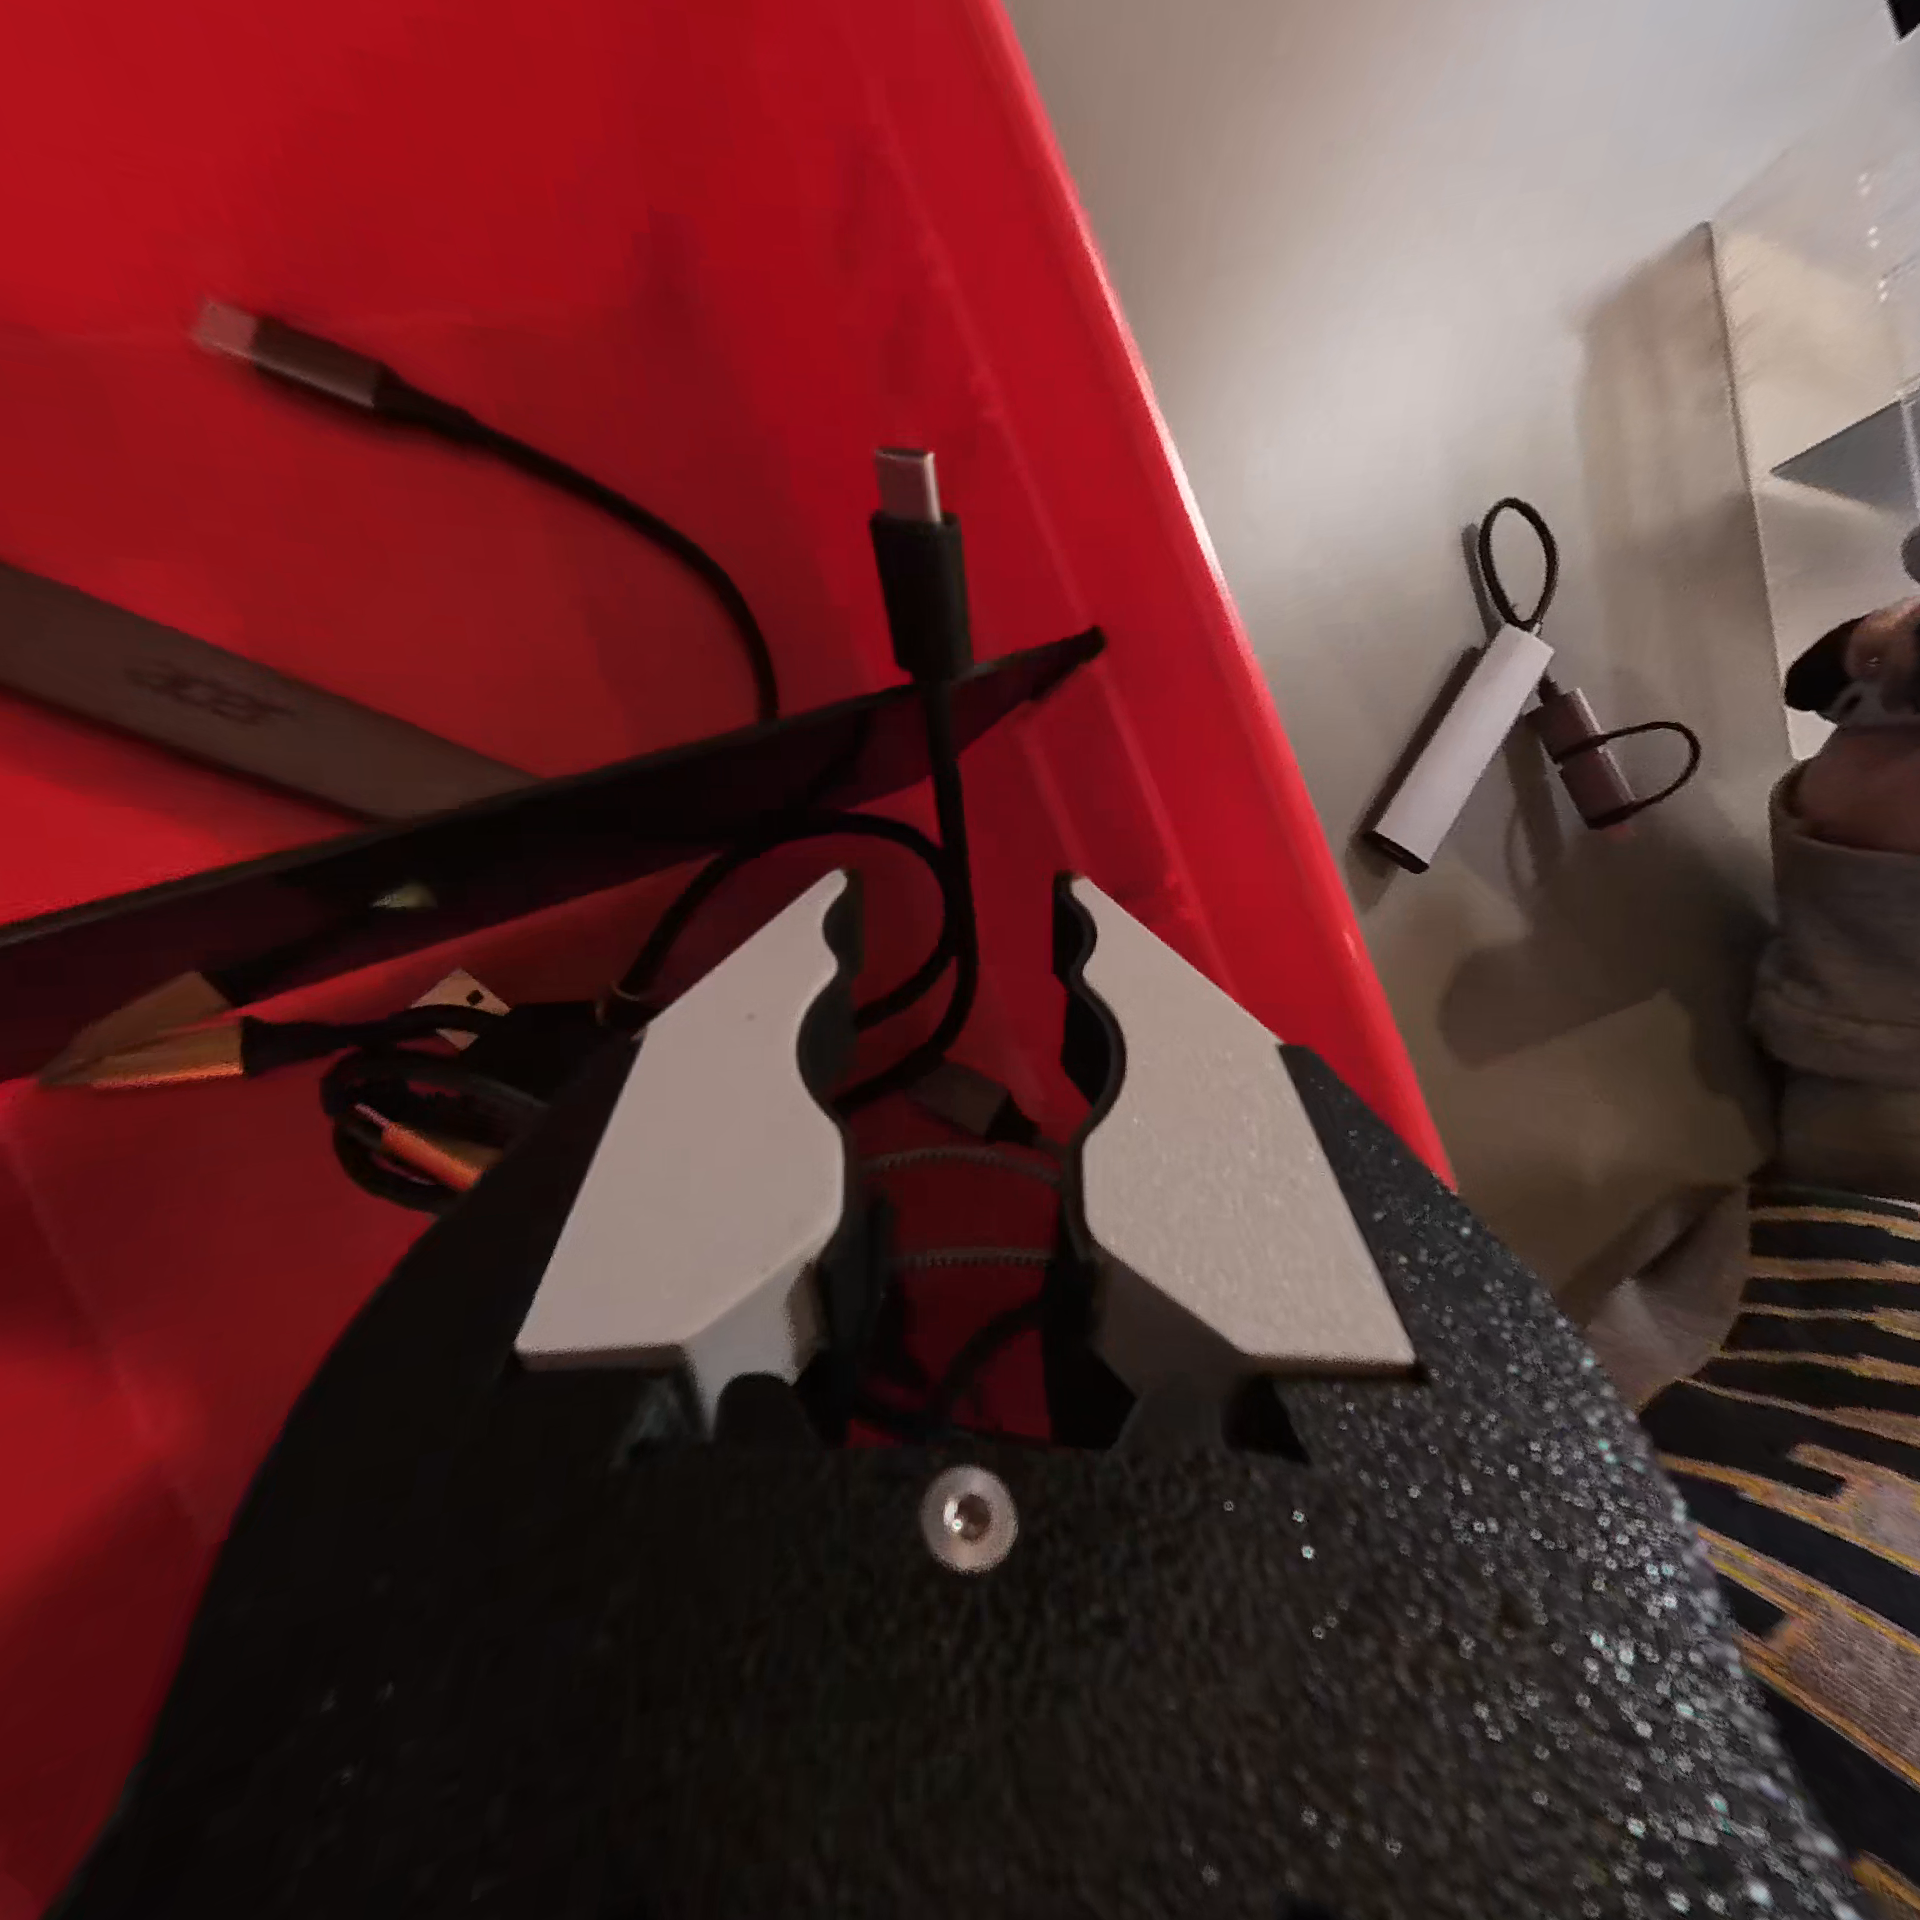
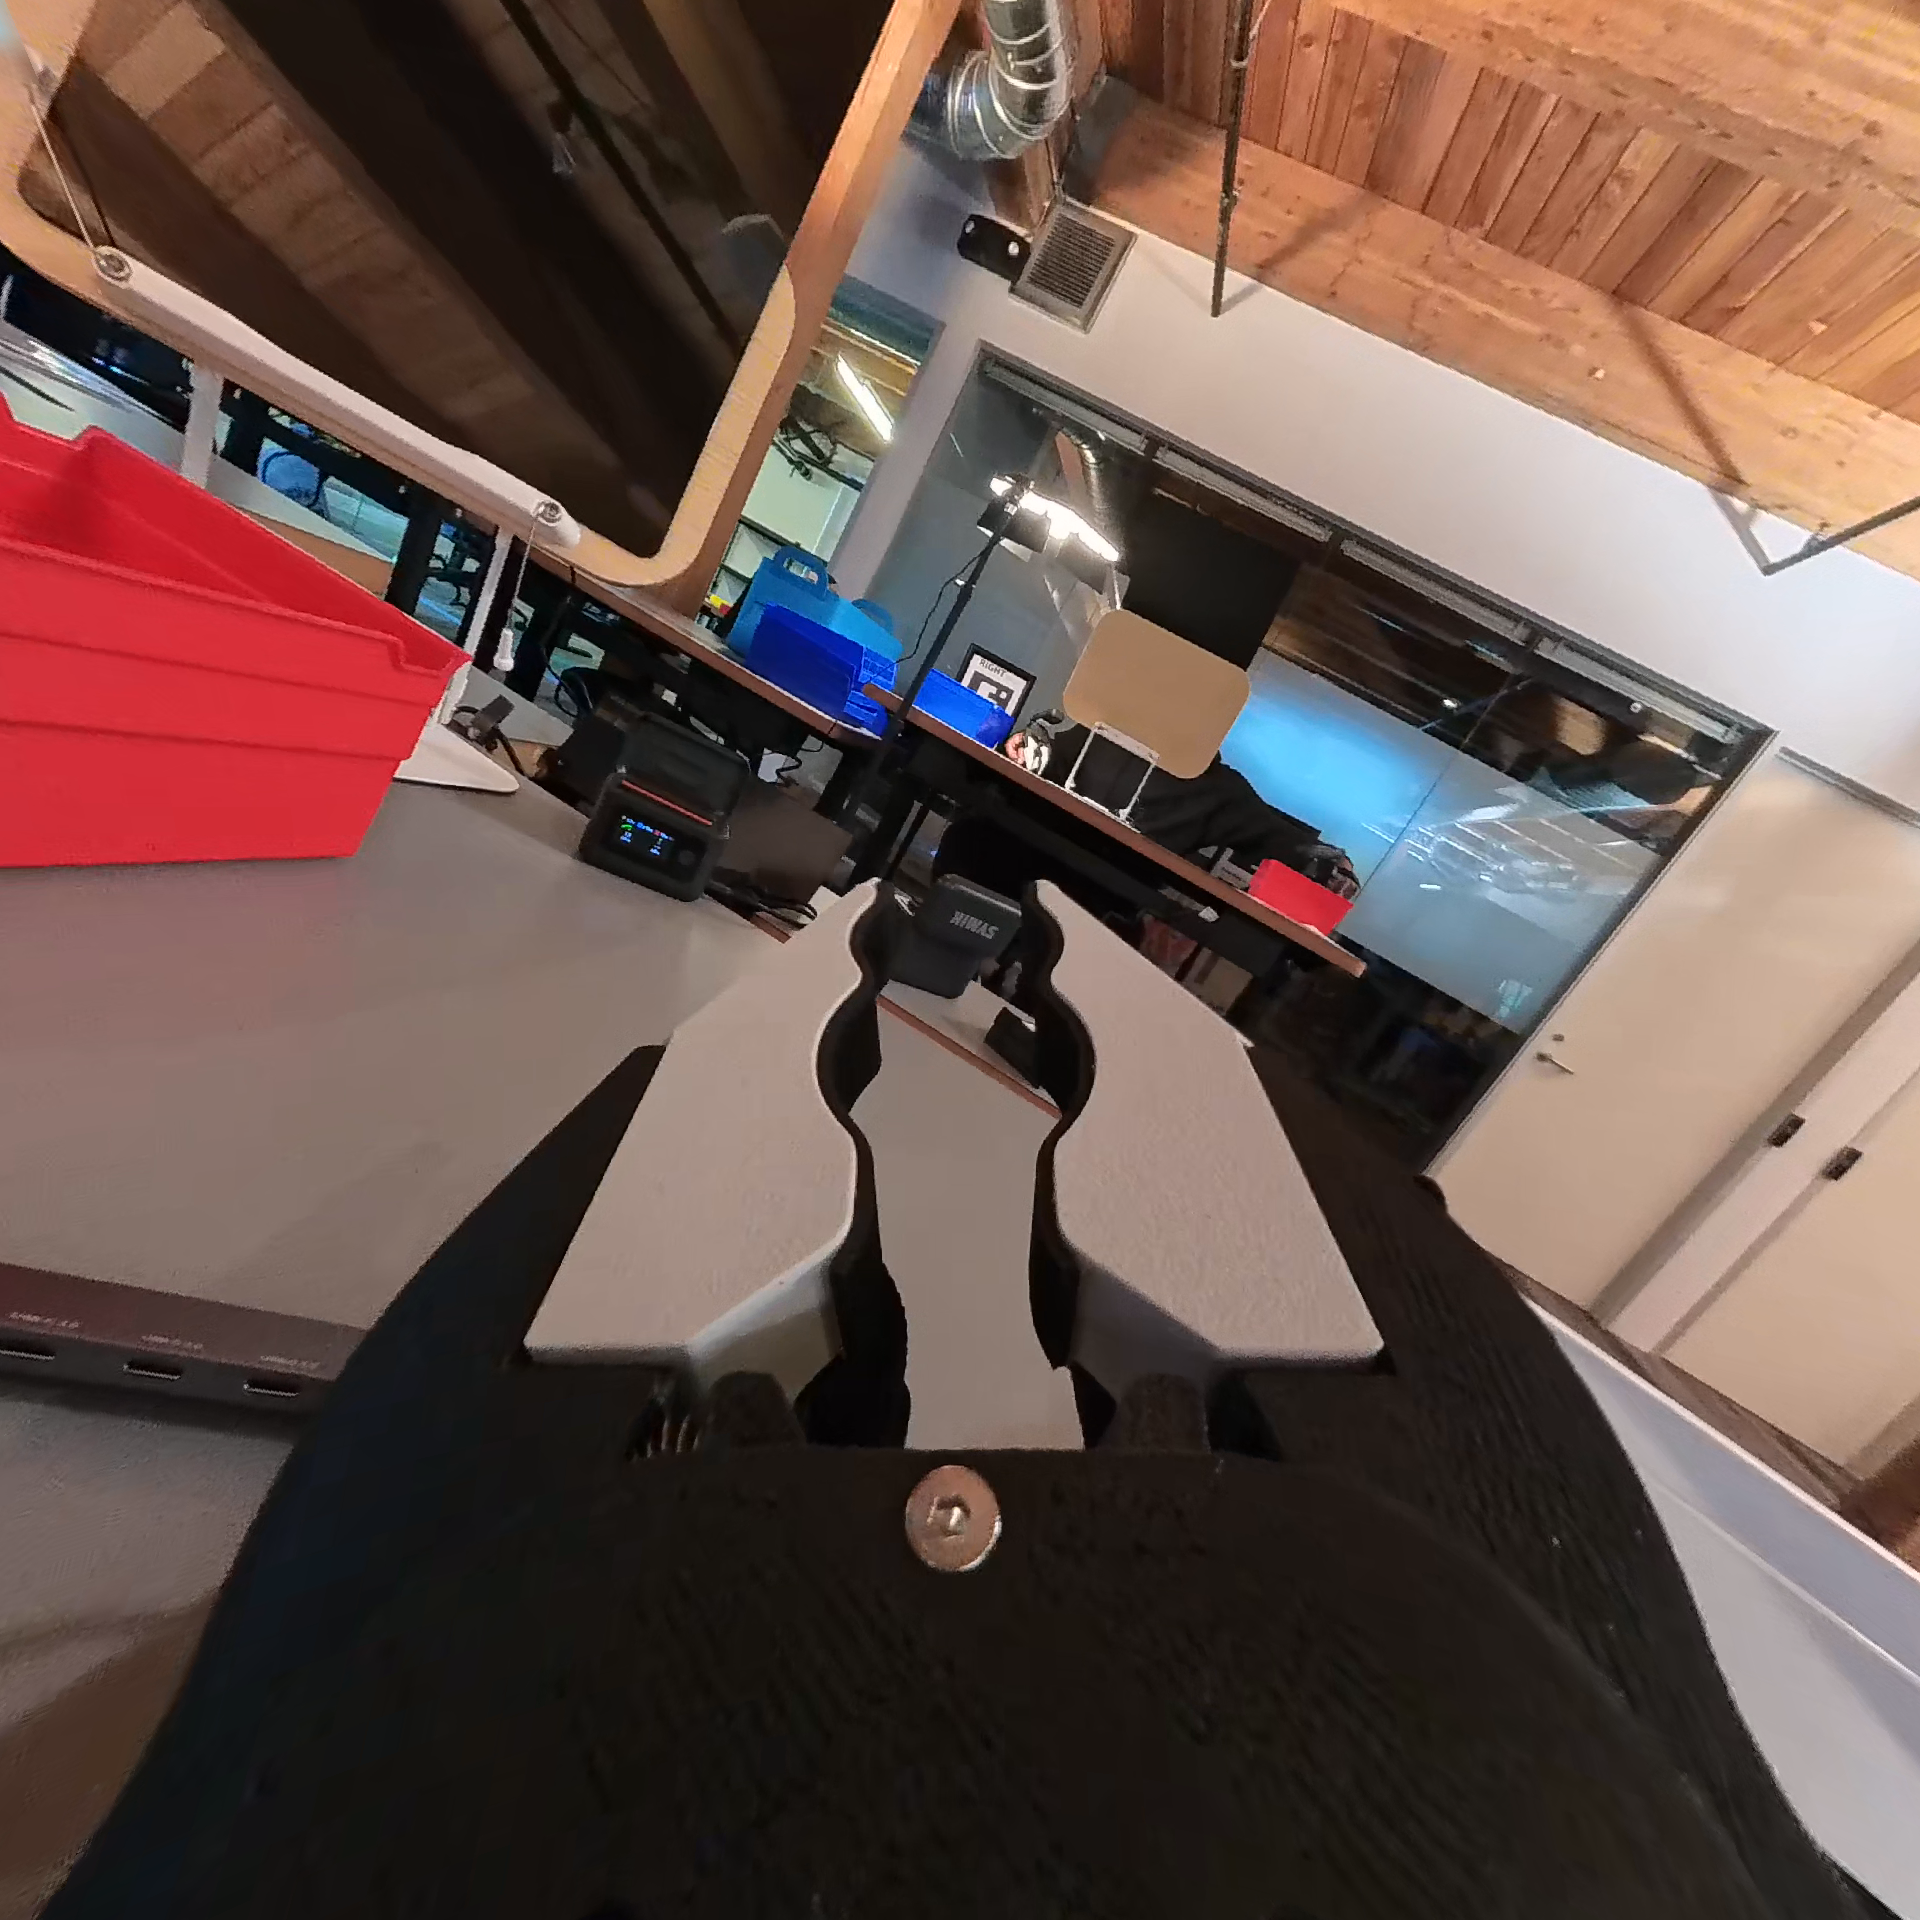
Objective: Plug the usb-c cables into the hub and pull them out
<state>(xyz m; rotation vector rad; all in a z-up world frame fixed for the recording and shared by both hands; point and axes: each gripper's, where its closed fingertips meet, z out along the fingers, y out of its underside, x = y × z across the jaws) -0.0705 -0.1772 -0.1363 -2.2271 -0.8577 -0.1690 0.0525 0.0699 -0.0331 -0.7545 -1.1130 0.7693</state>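
In the left wrist view I look down into a red bin [image 1: 520, 208]. A black usb-c cable [image 1: 920, 582] lies in it with its metal plug pointing away from me. Its cord runs back under the gap between my fingers. My left gripper [image 1: 956, 904] is open and hovers just above the cord, holding nothing. A second cable with a grey plug [image 1: 281, 353] and a grey bar-shaped hub [image 1: 208, 717] lie at the left. In the right wrist view a dark hub [image 2: 156, 1340] with a row of ports lies on the grey table at the lower left. My right gripper [image 2: 956, 904] is open and empty.
A dark glossy strip [image 1: 520, 831] crosses the bin, with a tangle of other cables [image 1: 416, 1091] beside my left finger. A small white adapter [image 1: 1455, 748] lies on the table outside the bin, near a person's sleeve [image 1: 1829, 935]. The red bin [image 2: 208, 707] and a black power unit [image 2: 665, 821] stand ahead.
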